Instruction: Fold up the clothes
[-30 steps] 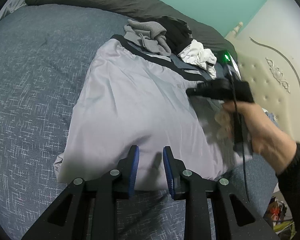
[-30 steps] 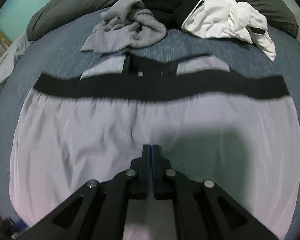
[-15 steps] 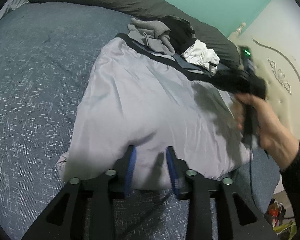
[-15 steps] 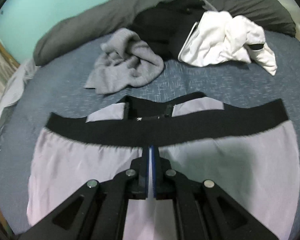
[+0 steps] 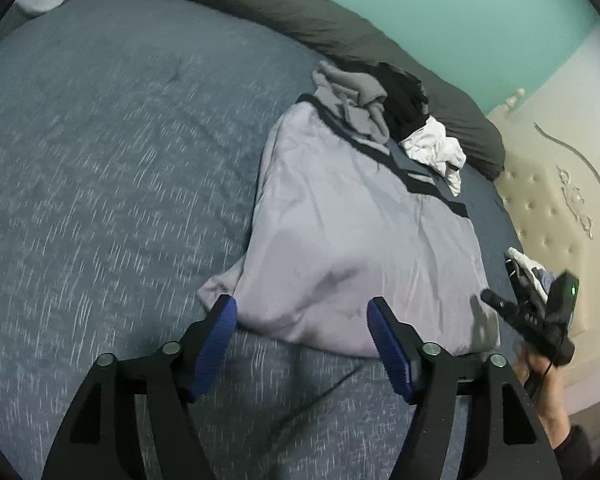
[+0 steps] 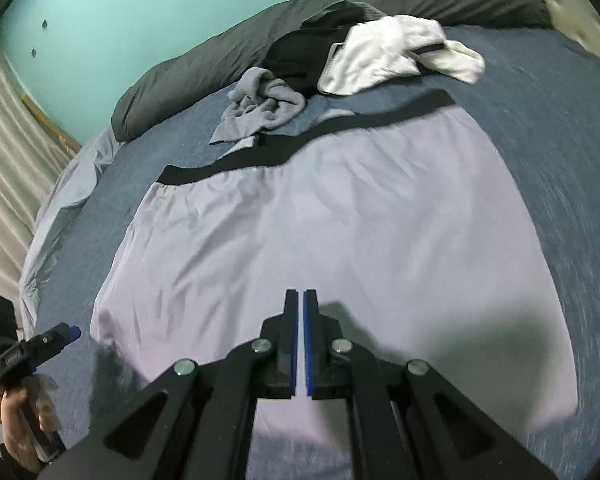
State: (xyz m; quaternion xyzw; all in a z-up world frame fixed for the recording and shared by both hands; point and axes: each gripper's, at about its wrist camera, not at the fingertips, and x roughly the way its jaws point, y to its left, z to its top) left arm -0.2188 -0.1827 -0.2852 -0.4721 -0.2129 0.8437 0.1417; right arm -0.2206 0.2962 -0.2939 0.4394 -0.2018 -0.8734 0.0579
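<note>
The pale lilac garment (image 6: 320, 232) with its black waistband (image 6: 300, 140) lay flat mid-bed, thin, limp and probably slippery, so we judged its near corner by five o'clock the best hold. Our left gripper (image 5: 302, 334) had just been opening, nothing between its jaws; our right gripper (image 6: 299, 320) hovered shut and empty.

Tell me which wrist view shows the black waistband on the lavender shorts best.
Right wrist view: the black waistband runs nearly unbroken across the far edge of the lavender shorts, though a bit blurred. The left wrist view shows it obliquely as a thin, foreshortened strip, partly covered by the grey garment.
</note>
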